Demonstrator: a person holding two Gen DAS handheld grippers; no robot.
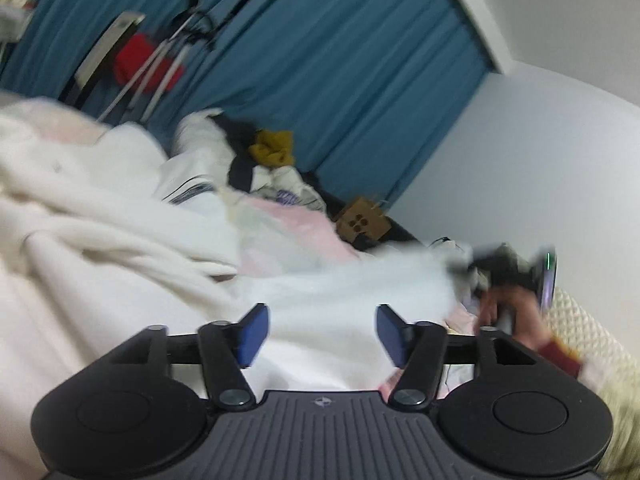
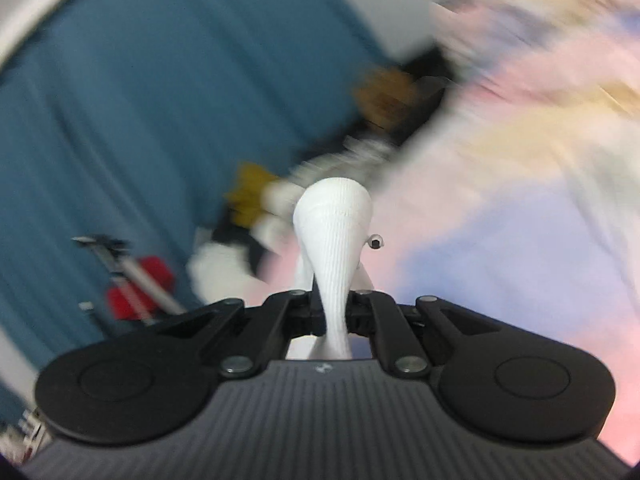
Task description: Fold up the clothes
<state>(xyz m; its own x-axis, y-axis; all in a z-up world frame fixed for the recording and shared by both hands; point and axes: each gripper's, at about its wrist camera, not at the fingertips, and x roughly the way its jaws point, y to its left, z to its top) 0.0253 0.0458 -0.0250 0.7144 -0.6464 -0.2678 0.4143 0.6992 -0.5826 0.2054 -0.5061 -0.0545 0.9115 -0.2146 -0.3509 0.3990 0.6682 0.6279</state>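
My left gripper [image 1: 322,334] is open and empty, its blue pads [image 1: 252,334] spread over a white garment [image 1: 340,292] that lies across the bed. My right gripper [image 2: 331,312] is shut on a white ribbed piece of that garment [image 2: 334,232], which bulges up between the jaws. In the left wrist view the right gripper [image 1: 516,272] shows at the right, blurred, pulling the white cloth's far corner, with the person's hand [image 1: 508,312] on it.
A pile of white and pink clothes [image 1: 100,184] lies on the bed at left. A mustard cloth [image 1: 272,146], a cardboard box [image 1: 360,220], blue curtains [image 1: 320,60], a red object [image 1: 140,60] and a white wall [image 1: 540,160] stand behind.
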